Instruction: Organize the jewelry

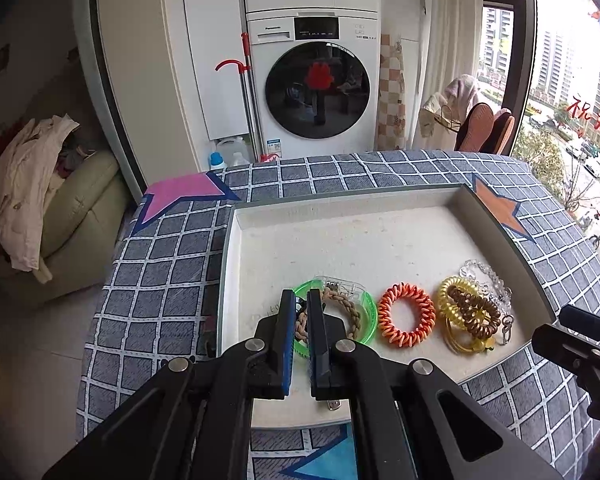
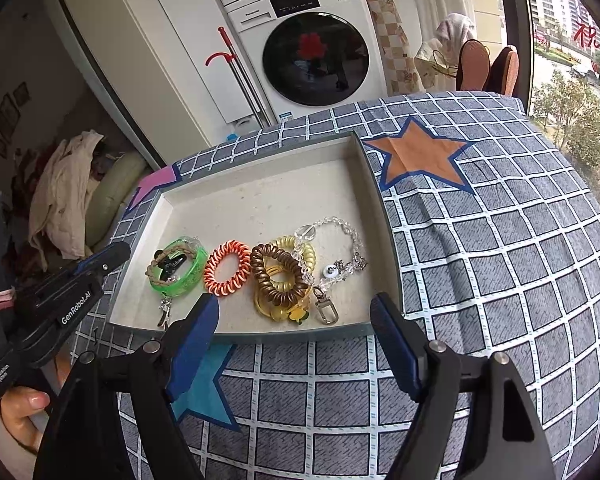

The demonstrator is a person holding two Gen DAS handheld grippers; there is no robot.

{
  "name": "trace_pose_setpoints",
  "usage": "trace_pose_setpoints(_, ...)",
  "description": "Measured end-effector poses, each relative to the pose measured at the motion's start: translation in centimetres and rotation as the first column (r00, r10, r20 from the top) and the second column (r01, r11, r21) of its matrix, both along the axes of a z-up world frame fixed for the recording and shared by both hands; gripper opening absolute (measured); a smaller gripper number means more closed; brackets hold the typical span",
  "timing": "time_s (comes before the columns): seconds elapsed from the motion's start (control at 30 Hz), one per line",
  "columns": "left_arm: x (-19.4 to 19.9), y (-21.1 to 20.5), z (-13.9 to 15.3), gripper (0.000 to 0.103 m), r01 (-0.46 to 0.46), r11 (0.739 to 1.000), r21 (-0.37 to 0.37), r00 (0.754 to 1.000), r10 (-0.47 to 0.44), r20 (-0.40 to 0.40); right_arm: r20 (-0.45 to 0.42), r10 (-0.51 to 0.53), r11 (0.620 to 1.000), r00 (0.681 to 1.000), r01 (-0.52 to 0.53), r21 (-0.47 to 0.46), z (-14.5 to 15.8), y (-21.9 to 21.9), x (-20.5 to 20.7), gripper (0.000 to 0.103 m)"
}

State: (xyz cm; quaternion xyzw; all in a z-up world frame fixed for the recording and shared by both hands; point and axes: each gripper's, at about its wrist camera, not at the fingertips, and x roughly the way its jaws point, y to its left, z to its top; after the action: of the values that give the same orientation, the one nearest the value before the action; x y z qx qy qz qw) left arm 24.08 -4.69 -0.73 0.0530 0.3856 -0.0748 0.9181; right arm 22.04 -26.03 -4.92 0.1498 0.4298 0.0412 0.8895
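Observation:
A white tray (image 1: 260, 240) (image 2: 260, 200) on the checked tablecloth holds a row of jewelry: a green bangle (image 1: 370, 312) (image 2: 192, 276) with a braided bracelet (image 1: 350, 304) (image 2: 158, 258) and a black clip (image 2: 170, 266) inside it, an orange spiral band (image 1: 406, 314) (image 2: 227, 267), brown (image 1: 472, 308) (image 2: 276, 276) and yellow (image 1: 454, 286) (image 2: 290, 244) spiral bands, and a clear bead chain (image 1: 486, 276) (image 2: 340, 232). My left gripper (image 1: 301, 300) (image 2: 112, 254) hovers over the bangle's left side, jaws nearly closed, nothing visibly gripped. My right gripper (image 2: 294, 310) is wide open and empty at the tray's near edge.
A washing machine (image 1: 316, 80) stands behind the table, with a red-handled mop (image 1: 246, 80) beside it. A cushioned seat with clothes (image 1: 32, 184) is on the left. Slippers (image 1: 486, 128) rest by the window. Star patches mark the cloth (image 2: 418, 156).

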Motion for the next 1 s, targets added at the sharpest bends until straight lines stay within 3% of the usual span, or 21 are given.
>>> trace_pose_setpoints(0.53, -3.9, 2.3, 0.2, 0.026, -0.033, 0.999, -0.037, 0.999, 0.033, 0.010, 0.012, -0.012, 0.998, 1.000, 0.013, -0.064, 0.2, 1.0, -2.7, 0.089)
trace_pose_setpoints(0.57, -4.1, 2.6, 0.2, 0.067, -0.038, 0.998, -0.047, 0.999, 0.038, 0.009, 0.015, -0.014, 0.998, 1.000, 0.015, -0.064, 0.2, 1.0, -3.0, 0.100)
trace_pose_setpoints(0.6, -4.2, 2.8, 0.2, 0.103, -0.046, 0.997, -0.055, 0.999, 0.046, 0.000, 0.025, -0.016, 0.998, 1.000, 0.018, -0.063, 0.2, 1.0, -3.2, 0.103)
trace_pose_setpoints(0.8, -3.5, 3.3, -1.5, 0.103, -0.071, 0.995, -0.064, 0.996, 0.074, 0.049, 0.058, -0.040, 0.995, 0.997, 0.045, -0.089, 0.4, 1.0, -4.3, 0.103)
trace_pose_setpoints(1.0, -3.8, 3.3, -3.3, 0.103, -0.105, 0.994, -0.018, 0.991, 0.106, 0.079, 0.137, -0.029, 0.988, 0.990, 0.049, -0.146, 1.3, 1.9, -6.0, 0.103)
